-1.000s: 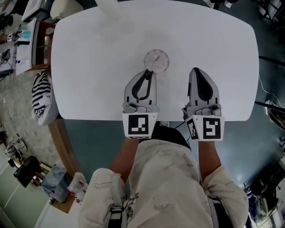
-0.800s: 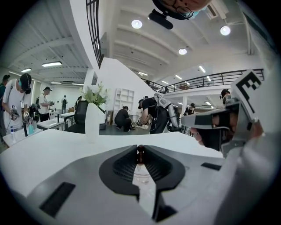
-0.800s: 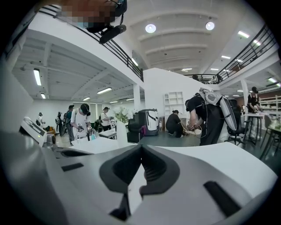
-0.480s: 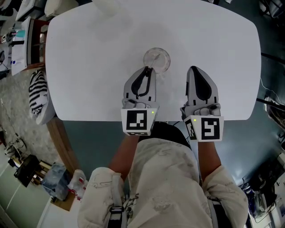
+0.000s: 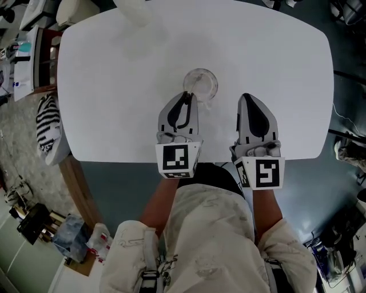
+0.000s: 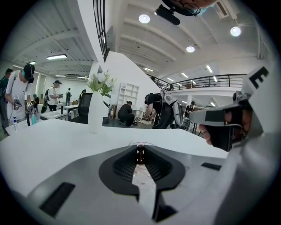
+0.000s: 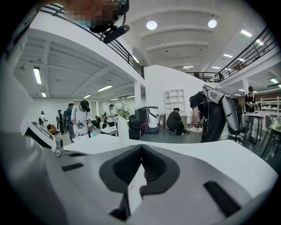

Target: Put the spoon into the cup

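Observation:
A clear glass cup [image 5: 201,84] stands upright in the middle of the white table [image 5: 114,86]. My left gripper [image 5: 187,95] sits just in front of it, its tips at the cup's near rim. In the left gripper view the jaws are shut on a thin dark spoon [image 6: 140,154] handle, pinched right at the tips. The spoon's lower end is hidden behind the jaws. My right gripper [image 5: 249,98] hovers to the right of the cup, apart from it, shut with nothing between its jaws [image 7: 141,147].
A white vase [image 5: 134,8] with flowers [image 6: 102,83] stands at the table's far edge. A striped cloth [image 5: 48,123] lies on a seat left of the table. The near table edge [image 5: 137,159] runs under both grippers. People stand far off in the room.
My left gripper has sunk a little by the cup with the spoon still in its jaws. The right gripper has kept still.

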Demonstrator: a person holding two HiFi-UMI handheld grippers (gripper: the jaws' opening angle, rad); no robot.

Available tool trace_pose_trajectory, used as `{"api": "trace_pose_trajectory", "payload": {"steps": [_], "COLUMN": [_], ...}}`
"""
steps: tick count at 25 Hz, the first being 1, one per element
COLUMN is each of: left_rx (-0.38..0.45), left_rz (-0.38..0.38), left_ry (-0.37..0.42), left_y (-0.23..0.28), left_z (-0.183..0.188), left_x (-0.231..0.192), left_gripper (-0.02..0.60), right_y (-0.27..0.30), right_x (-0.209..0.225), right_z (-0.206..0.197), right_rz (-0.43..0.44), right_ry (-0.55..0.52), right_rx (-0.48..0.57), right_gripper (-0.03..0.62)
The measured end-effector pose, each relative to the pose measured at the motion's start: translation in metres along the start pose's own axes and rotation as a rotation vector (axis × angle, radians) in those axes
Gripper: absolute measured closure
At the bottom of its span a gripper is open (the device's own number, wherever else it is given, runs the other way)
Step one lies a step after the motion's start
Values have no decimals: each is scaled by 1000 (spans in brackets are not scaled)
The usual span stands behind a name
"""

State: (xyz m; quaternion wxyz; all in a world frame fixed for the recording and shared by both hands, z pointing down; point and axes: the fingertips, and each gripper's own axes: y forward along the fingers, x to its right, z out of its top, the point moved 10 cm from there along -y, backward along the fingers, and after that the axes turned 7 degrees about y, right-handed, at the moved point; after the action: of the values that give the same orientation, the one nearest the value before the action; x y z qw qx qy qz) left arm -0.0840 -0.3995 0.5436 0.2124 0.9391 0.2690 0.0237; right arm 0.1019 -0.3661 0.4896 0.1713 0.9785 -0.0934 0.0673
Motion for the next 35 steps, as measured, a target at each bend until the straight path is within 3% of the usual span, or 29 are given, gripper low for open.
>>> {"api": "trace_pose_trajectory", "payload": {"steps": [6,19,27,35], "left_rx": [-10,4,42,99], "left_rz": [18,27,70,122], "left_ry": [14,32,56,100], "left_y": [-3,-15,-44,-108], "left_z": [-2,1,22,23], "left_x": [3,12,22,55], "left_gripper": [532,448,448,448], "right_y": [-7,-31,-59,-129], "right_x": [0,0,-2,1], "right_z": [3,10,29,29], "right_rz": [0,-15,2,0], "right_ry": [-1,-3,-11,-22], "right_rx": [-4,27,79,160], "right_gripper": [606,606,606,606]}}
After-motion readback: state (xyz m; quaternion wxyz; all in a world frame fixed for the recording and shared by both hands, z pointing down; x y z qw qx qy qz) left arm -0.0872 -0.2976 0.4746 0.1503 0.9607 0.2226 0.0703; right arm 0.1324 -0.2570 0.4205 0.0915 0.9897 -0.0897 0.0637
